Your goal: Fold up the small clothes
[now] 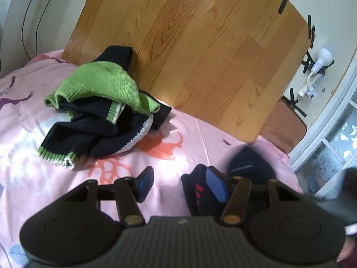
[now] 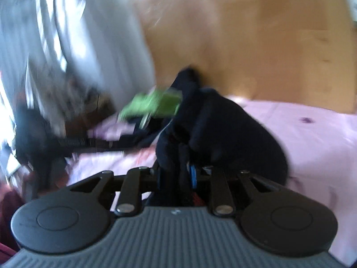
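**Two grippers, one dark garment between them**

Small dark garment (image 2: 223, 134), soft knit with a red mark, bunches up off the pink bedsheet (image 1: 189, 138), clamped in the right gripper (image 2: 176, 176). It lies just right of the left gripper (image 1: 181, 184), touching its right pad; those jaws stand apart, gripping nothing. Left hand is nearer the green-and-navy sweater pile (image 1: 100, 107), ahead-left by the wooden board (image 1: 189, 44).
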